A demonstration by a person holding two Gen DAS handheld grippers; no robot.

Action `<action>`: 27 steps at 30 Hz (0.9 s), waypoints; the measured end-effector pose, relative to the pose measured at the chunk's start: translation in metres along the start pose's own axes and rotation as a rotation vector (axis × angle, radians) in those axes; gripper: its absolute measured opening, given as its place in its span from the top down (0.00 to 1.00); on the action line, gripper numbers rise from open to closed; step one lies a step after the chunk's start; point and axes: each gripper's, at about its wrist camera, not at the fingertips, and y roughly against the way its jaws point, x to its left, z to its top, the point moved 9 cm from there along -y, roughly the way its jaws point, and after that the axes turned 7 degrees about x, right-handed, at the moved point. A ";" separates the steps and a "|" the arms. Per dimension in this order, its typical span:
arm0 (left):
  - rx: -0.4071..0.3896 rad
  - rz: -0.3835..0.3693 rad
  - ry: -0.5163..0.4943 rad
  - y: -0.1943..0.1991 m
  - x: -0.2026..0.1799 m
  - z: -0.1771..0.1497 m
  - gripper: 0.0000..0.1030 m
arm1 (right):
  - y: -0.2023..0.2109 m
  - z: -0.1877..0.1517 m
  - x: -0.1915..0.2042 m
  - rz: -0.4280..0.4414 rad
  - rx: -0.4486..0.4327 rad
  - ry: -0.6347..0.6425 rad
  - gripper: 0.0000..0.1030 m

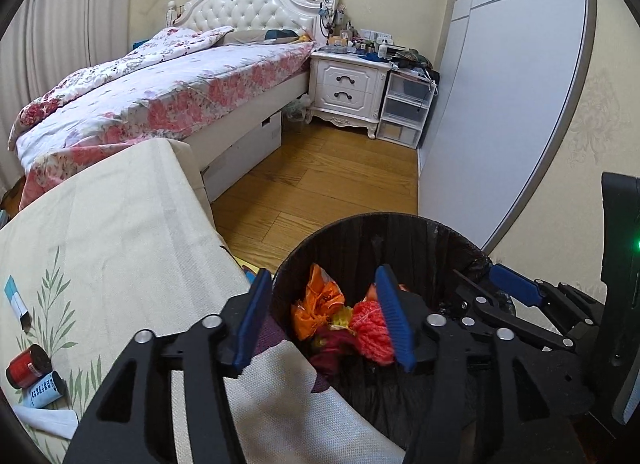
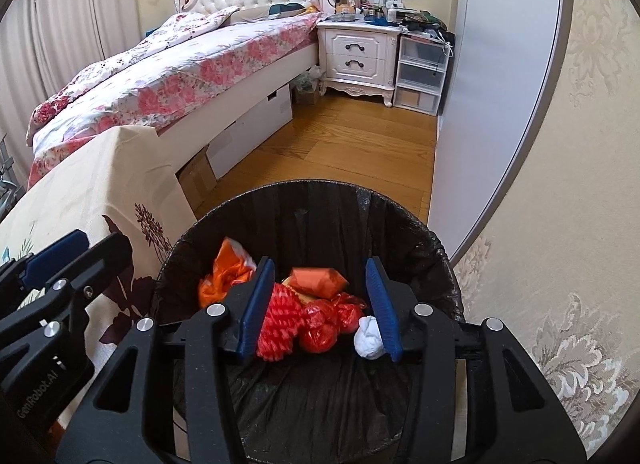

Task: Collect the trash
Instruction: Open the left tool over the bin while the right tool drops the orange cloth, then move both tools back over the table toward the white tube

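A bin lined with a black bag (image 2: 304, 203) stands on the floor beside the cloth-covered table. In it lie an orange wrapper (image 2: 224, 268), an orange packet (image 2: 316, 282), a red mesh net (image 2: 280, 324) and red bags (image 2: 320, 328). My right gripper (image 2: 320, 262) hangs open over the bin. A white crumpled paper ball (image 2: 370, 338) sits against its right finger's inner side, and only that finger is near it. My left gripper (image 1: 323, 270) is open over the bin's left rim (image 1: 280, 276), with nothing between its fingers. The trash (image 1: 320, 304) shows below it.
A table under a cream cloth (image 1: 120, 244) is left of the bin, with a red canister (image 1: 28, 364) and a blue-white tube (image 1: 44, 390) on it. Beyond are a bed (image 1: 160, 91), a white nightstand (image 1: 348, 83), plastic drawers (image 1: 404, 111) and wooden floor (image 1: 320, 175). A wall is on the right.
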 end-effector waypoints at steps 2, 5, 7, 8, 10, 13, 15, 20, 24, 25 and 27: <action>-0.001 0.002 0.003 0.001 0.001 0.000 0.45 | 0.001 0.000 -0.002 -0.002 -0.003 -0.003 0.55; -0.005 0.014 0.011 0.005 0.004 0.000 0.39 | 0.004 0.000 -0.002 -0.004 -0.007 -0.006 0.53; -0.010 0.026 0.018 0.010 0.006 -0.002 0.38 | 0.008 -0.002 -0.002 -0.001 -0.011 -0.004 0.52; -0.013 0.032 0.021 0.013 0.009 -0.003 0.37 | 0.009 -0.001 0.000 0.002 -0.012 -0.002 0.51; -0.017 0.049 0.027 0.019 0.015 -0.007 0.35 | 0.012 -0.002 0.005 0.019 -0.013 0.005 0.51; -0.016 0.066 0.046 0.028 0.029 -0.012 0.35 | 0.018 -0.005 0.017 0.043 -0.015 0.024 0.50; -0.016 0.080 0.058 0.036 0.038 -0.018 0.35 | 0.022 -0.007 0.027 0.059 -0.017 0.042 0.49; -0.010 0.126 0.110 0.057 0.069 -0.037 0.35 | 0.034 -0.013 0.059 0.116 -0.016 0.096 0.47; -0.003 0.179 0.164 0.075 0.100 -0.055 0.34 | 0.044 -0.020 0.092 0.158 -0.015 0.151 0.46; 0.002 0.189 0.181 0.080 0.108 -0.061 0.34 | 0.045 -0.023 0.100 0.170 -0.013 0.167 0.46; 0.007 0.204 0.212 0.087 0.122 -0.069 0.33 | 0.050 -0.027 0.118 0.197 -0.006 0.196 0.46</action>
